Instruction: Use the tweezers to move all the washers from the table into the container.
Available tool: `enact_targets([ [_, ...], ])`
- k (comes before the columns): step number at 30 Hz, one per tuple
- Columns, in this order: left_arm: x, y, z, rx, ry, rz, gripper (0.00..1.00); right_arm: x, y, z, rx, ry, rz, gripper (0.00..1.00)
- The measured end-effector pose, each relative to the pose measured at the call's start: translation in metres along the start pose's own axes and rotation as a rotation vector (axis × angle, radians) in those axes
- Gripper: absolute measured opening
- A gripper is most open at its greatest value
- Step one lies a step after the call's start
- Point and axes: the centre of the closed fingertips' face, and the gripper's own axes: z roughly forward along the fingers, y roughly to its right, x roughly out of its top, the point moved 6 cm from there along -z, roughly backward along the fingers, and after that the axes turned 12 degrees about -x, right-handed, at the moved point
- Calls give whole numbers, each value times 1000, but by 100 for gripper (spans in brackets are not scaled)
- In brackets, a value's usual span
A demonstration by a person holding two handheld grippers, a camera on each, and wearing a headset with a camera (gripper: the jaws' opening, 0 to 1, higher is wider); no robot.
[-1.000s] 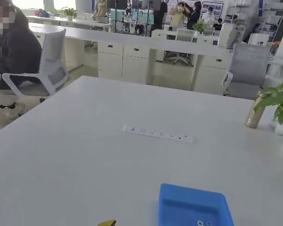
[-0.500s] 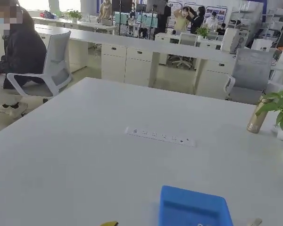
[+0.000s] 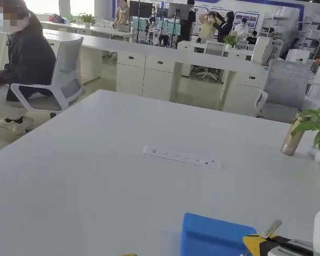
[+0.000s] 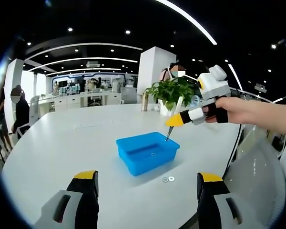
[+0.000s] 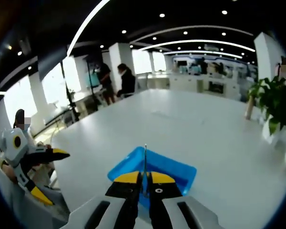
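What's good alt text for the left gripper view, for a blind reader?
A blue container sits on a white table, two washers lying loose beside it. The right gripper, held in a hand, points tweezers down at the container; the left gripper's open jaws frame the bottom edge.

Left claw (image 4: 148, 176), jaws spread wide and empty; right claw (image 5: 144, 179) pinched tight on the tweezers (image 5: 145, 160).
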Motion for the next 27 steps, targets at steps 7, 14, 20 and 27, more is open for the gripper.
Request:
enact_targets([
  [7, 4, 0, -1, -7, 40, -11, 88, 9, 7, 7, 0, 11, 5, 3],
  [14, 3, -2, -1, 5, 43, -19, 88, 9, 19, 14, 4, -1, 20, 3],
  [20, 3, -3, -1, 15, 50, -19, 88, 8, 22, 20, 13, -29, -5, 3],
  [27, 1, -2, 0, 12, 36, -10, 87, 5, 23, 32, 30, -57, -16, 3],
])
